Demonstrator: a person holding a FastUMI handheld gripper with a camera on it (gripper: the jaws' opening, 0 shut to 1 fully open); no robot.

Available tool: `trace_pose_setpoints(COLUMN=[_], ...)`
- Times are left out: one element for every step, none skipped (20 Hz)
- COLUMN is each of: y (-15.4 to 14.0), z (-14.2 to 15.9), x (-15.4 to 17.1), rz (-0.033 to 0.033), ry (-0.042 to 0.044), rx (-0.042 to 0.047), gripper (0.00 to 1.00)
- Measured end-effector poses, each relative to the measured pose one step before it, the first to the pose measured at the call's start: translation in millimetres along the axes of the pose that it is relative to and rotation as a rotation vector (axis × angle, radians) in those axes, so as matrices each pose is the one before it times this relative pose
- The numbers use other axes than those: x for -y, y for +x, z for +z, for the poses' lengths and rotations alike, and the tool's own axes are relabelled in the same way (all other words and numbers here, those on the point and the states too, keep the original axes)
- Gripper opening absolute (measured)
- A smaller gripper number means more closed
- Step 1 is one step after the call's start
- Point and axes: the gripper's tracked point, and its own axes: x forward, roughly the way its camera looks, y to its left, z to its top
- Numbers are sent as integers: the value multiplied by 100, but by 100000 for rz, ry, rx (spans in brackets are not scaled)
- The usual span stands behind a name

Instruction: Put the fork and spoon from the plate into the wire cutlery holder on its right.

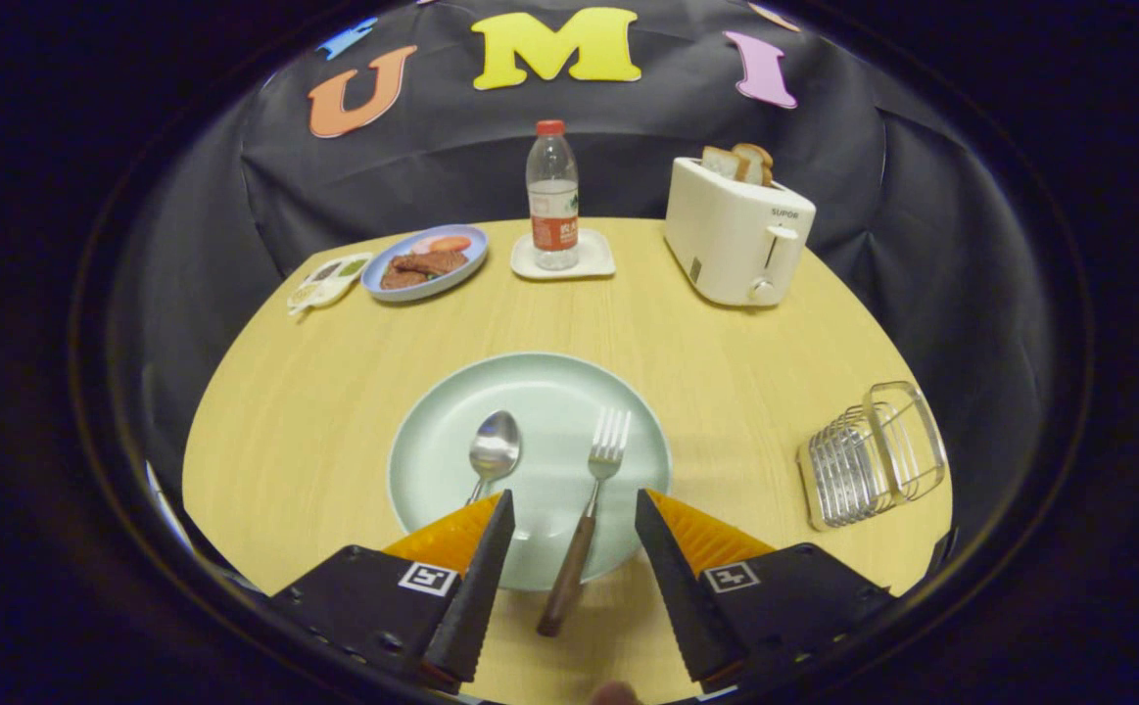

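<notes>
We see the gripper with its fingers spread wide apart and gripping nothing. The fingers hang over the near rim of the pale green plate, which rests on the light wooden table.

The fork lies on the plate with its tines pointing away from us and its brown wooden handle running back toward us, past the plate's near rim and onto the table. The handle lies in the gap between the two fingers, closer to the right finger than to the left at the tips, and touches neither. The tines lie just ahead of the fingertips.

The spoon lies on the plate to the left of the fork, apart from it, bowl facing up and pointing away. Its handle passes behind the left finger, so we cannot tell where it ends.

The wire cutlery holder stands on the table to the right of the plate, well apart from the plate and from the right finger, near the table edge.

Beyond the plate, at the far side of the table, we see a white toaster with bread slices in its slots, a water bottle on a small white coaster, and a blue plate of food.
</notes>
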Motion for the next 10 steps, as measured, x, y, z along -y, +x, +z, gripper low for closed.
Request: trace_pose_setpoints(y=[553, 551, 398, 421, 297, 638, -189, 309, 162, 70], z=[-317, -179, -574, -192, -290, -394, -162, -96, 45, 78], x=[15, 20, 36, -64, -113, -60, 131, -186, -139, 26], rz=[-396, -23, -337, -367, -210, -975, -1437, 353, -743, -273], ry=[-1, 132, -70, -256, -152, 508, 645, 293, -594, -554], rx=[-1498, -1484, -1707, -1519, -1944, -2388, -2131, -867, -467, -494], gripper=[76, 76, 76, 76, 76, 67, 59, 50, 49, 47])
